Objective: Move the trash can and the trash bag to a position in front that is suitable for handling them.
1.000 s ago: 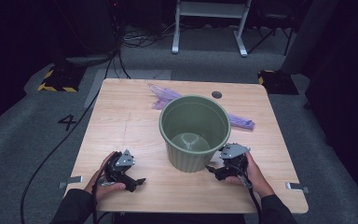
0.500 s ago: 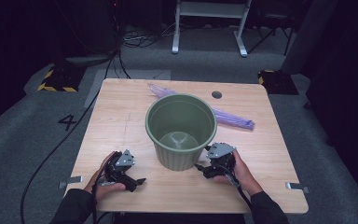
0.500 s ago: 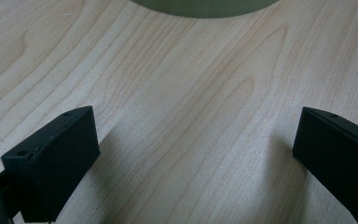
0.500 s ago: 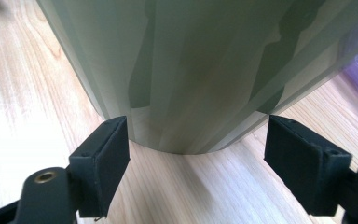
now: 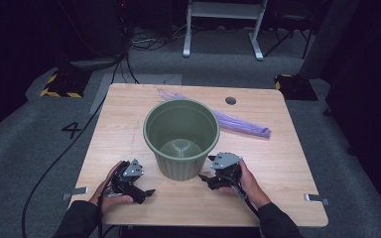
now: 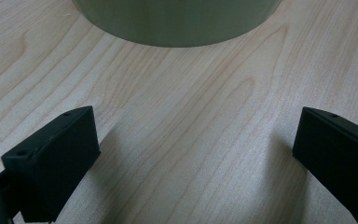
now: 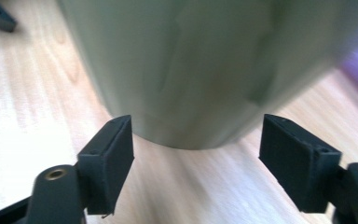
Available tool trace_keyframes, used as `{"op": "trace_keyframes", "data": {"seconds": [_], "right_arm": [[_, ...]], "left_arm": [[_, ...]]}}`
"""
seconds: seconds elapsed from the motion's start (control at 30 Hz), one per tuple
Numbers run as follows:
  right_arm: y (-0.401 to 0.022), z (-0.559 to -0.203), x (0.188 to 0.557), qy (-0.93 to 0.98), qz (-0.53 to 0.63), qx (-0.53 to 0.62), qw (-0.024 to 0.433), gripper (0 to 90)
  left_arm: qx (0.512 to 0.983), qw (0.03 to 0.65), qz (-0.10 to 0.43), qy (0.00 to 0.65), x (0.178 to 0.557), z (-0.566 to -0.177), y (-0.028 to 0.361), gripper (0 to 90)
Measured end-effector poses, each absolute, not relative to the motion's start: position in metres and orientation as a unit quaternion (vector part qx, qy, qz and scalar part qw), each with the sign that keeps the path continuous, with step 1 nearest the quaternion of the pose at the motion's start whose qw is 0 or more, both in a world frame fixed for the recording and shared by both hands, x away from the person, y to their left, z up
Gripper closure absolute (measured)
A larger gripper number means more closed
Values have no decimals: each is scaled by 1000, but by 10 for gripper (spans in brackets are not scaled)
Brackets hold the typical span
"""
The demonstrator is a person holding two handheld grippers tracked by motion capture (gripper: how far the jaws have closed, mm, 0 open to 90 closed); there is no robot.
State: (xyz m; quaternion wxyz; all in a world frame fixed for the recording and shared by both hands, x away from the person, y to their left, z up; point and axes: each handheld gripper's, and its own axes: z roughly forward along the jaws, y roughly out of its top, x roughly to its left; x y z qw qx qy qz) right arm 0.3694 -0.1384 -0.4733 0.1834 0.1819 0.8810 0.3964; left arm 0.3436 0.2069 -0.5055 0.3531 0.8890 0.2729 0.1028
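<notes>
A ribbed green bucket (image 5: 181, 139) stands upright and empty in the middle of the wooden table (image 5: 287, 163). My right gripper (image 5: 206, 181) lies against its lower right side. Its jaws have just been closing but are still open, and the bucket's base (image 7: 191, 84) sits just ahead of the tips with neither pad pressing on it (image 7: 196, 123). My left gripper (image 5: 144, 194) rests on the table at the bucket's front left. It is open wide over bare wood (image 6: 196, 121), and the bucket's base (image 6: 177, 23) is a short way ahead of it.
A flat purple plastic strip (image 5: 243, 124) lies behind and to the right of the bucket. A round cable hole (image 5: 230, 100) sits near the far edge. Metal clips (image 5: 74, 191) (image 5: 315, 198) mark the near corners. Cables and a metal stand are on the floor beyond.
The bucket has slid to the left across the table, and my right gripper has moved left along with it at its side. The left gripper has stayed put.
</notes>
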Motion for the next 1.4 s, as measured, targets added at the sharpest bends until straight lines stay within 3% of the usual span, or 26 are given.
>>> {"op": "trace_keyframes", "data": {"seconds": [0.13, 0.2, 0.3, 0.47, 0.77, 0.93, 1.4], "right_arm": [[-153, -470, 374, 872, 392, 208, 206, 312], [-180, -466, 383, 857, 392, 247, 225, 361], [-208, -459, 392, 842, 384, 277, 260, 458], [-265, -449, 412, 806, 405, 341, 264, 624], [-317, -452, 444, 772, 371, 414, 307, 536], [-325, -458, 462, 772, 356, 433, 300, 533], [-324, -488, 489, 796, 302, 458, 258, 771]], "left_arm": [[889, 353, 103, 273, 344, -505, 207, 0], [889, 353, 103, 273, 344, -505, 207, 1], [889, 353, 103, 273, 344, -505, 207, 0], [889, 354, 103, 273, 344, -506, 207, 0], [888, 354, 103, 274, 344, -506, 206, 0], [888, 354, 103, 274, 344, -506, 206, 0], [888, 354, 104, 274, 344, -506, 206, 1]]}}
